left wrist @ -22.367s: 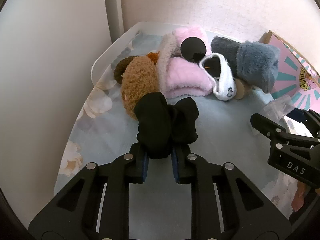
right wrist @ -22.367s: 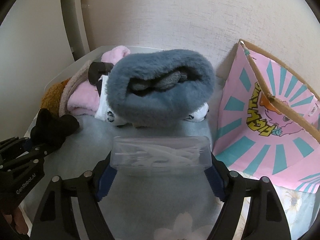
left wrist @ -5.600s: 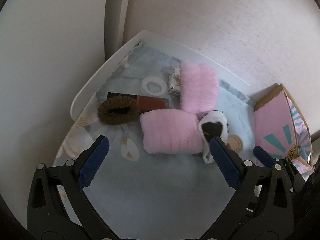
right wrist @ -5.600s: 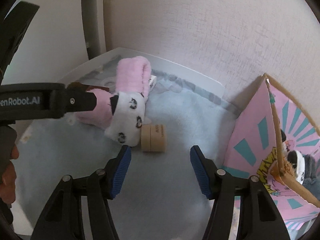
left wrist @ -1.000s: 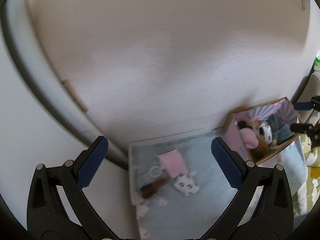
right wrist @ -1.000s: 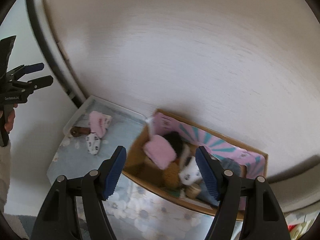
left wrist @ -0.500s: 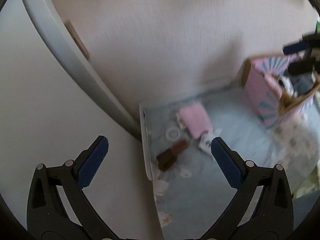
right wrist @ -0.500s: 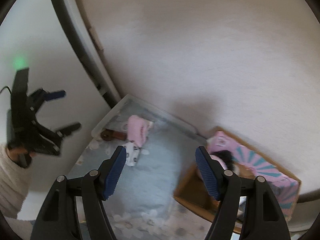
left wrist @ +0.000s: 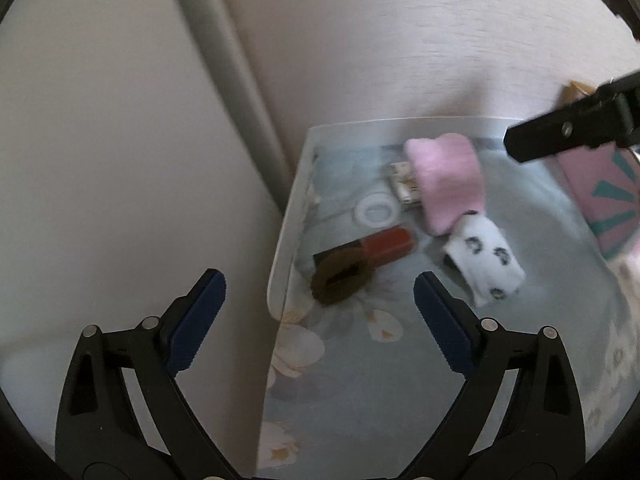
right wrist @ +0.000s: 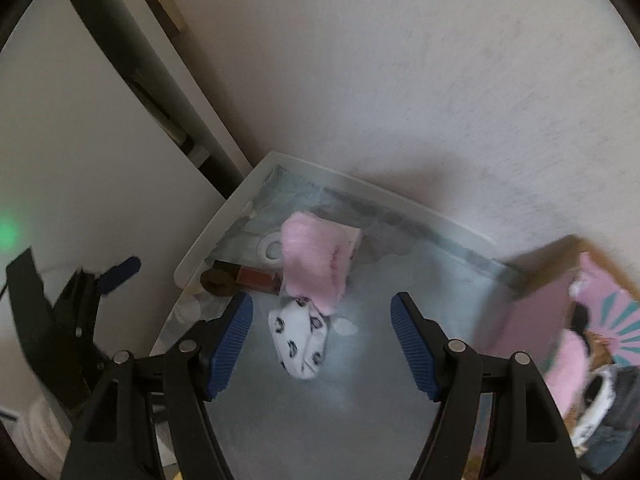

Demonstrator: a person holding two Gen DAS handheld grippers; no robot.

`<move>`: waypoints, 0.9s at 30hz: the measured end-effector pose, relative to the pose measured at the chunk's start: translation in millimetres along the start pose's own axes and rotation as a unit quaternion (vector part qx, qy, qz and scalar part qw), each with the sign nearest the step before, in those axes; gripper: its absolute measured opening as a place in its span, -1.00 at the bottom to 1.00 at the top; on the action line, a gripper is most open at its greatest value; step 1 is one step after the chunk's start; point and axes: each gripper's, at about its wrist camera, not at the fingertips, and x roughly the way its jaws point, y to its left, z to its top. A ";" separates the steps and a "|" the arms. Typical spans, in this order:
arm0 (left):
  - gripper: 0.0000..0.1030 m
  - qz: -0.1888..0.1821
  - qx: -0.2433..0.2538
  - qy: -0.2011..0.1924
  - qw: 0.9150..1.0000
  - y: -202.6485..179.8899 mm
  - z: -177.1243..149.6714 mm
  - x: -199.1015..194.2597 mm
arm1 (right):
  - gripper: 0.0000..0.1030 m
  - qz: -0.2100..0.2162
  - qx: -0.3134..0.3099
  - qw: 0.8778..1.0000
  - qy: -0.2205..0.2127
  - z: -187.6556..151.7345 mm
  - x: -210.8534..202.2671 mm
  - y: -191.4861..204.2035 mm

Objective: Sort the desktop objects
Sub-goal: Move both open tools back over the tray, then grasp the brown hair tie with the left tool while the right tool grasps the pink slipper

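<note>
Tabletop: fluffy pink, perhaps folded, sock (right wrist: 314,266)

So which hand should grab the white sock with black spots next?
Probably the right gripper: the white sock lies between its open fingers. The left gripper, also open, lines up with the brown ring instead.

A pale textured wall (right wrist: 400,80) rises behind the white table (left wrist: 286,236), whose top wears a floral cloth (left wrist: 360,380).
</note>
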 end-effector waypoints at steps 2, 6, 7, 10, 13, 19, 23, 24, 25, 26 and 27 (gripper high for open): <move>0.79 0.001 -0.033 0.003 0.999 1.7 -4.0 5.3 | 0.31 -0.002 0.000 1.000 -0.002 0.2 9.7 1.9; 0.67 -0.006 -0.072 0.006 0.997 -3.5 -8.8 16.3 | 0.31 -0.007 0.006 1.000 -0.002 1.6 27.2 2.6; 0.64 -0.003 -0.073 0.008 0.997 -6.0 -8.9 20.4 | 0.31 -0.006 0.009 1.000 -0.002 2.5 30.6 1.9; 0.60 0.010 -0.070 0.011 0.997 -13.4 -8.0 29.1 | 0.31 -0.002 0.017 1.000 -0.002 4.2 37.6 -1.3; 0.60 0.024 -0.067 -0.002 0.997 -14.9 -9.0 28.0 | 0.31 -0.007 0.011 1.000 -0.002 4.4 42.5 -1.1; 0.52 0.032 -0.058 -0.006 0.998 -25.8 -8.5 29.7 | 0.31 -0.014 0.002 1.000 -0.003 2.8 50.0 1.9; 0.49 0.026 -0.057 0.009 0.998 -29.0 -10.7 38.6 | 0.31 -0.007 0.005 1.000 -0.003 2.9 53.2 0.0; 0.47 0.024 -0.060 0.012 0.998 -28.0 -11.1 41.1 | 0.31 -0.007 0.004 1.000 -0.002 3.0 54.7 0.0; 0.47 0.025 -0.063 0.016 0.998 -27.0 -11.3 43.4 | 0.31 -0.007 0.003 1.000 0.000 3.5 56.2 0.2; 0.45 0.024 -0.067 0.019 0.997 -25.7 -11.5 45.7 | 0.31 -0.007 0.001 1.000 0.001 4.0 58.1 0.6; 0.39 0.021 -0.071 0.023 0.997 -24.1 -12.0 48.1 | 0.31 -0.007 0.000 1.000 0.002 3.4 58.5 1.1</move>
